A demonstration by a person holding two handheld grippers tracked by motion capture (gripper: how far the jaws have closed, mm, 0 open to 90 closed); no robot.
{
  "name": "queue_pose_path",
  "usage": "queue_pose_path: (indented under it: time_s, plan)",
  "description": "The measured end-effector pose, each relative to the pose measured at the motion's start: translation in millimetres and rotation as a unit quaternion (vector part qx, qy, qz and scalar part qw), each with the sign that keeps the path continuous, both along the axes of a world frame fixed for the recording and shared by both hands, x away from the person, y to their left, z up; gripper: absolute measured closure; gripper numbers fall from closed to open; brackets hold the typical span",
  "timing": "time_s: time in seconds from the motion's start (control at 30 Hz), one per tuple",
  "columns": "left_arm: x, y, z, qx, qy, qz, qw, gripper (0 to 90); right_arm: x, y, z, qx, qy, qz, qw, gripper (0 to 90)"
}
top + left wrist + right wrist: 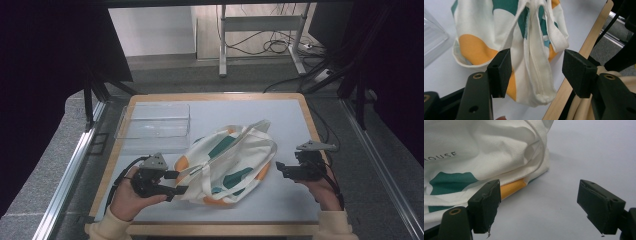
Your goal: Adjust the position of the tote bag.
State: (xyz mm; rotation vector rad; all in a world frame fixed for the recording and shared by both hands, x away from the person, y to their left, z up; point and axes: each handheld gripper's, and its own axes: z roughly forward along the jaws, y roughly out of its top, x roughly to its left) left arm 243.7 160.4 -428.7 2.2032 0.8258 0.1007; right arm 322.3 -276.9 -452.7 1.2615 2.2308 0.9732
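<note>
Left hand-held gripper | released, straddling tote bag edge | right hand-held gripper released

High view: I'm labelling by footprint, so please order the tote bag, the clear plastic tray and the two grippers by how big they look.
1. Tote bag, largest.
2. Clear plastic tray, farther from the camera.
3. Left gripper and right gripper: look alike, unranked.
</note>
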Motion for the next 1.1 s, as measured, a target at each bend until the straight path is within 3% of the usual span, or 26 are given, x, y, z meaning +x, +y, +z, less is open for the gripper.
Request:
queue_pose_path:
  time_s: [0.1,0.23,0.43,0.53,0.9,1.1]
  plan:
    - [2.6,-6.3,-7.5,0.016,0.010,-0.002,0.9998,41.1,-0.2,0.6,0.0,-0.002,0.001,0.001,1.0000,19.4]
    - [4.7,-11.8,-13.9,0.035,0.013,0.002,0.9993,48.6,-0.3,0.5,0.3,-0.002,-0.001,0.001,1.0000,19.4]
    - [9.1,-10.3,-19.5,0.042,0.013,0.015,0.9989,76.8,0.4,0.2,-1.1,-0.005,0.000,-0.001,1.0000,19.4]
    - [10.0,-8.7,-20.3,0.040,0.012,0.016,0.9990,83.0,0.2,0.2,-0.9,-0.004,0.000,0.002,1.0000,19.6]
    - [10.0,-9.3,-21.3,0.046,0.008,0.013,0.9988,84.1,-0.8,-5.8,1.1,-0.009,-0.017,0.004,0.9998,19.6]
    - [8.6,-11.3,-20.9,0.049,0.003,0.012,0.9987,84.0,3.3,-6.2,9.4,-0.012,-0.023,0.002,0.9997,21.2]
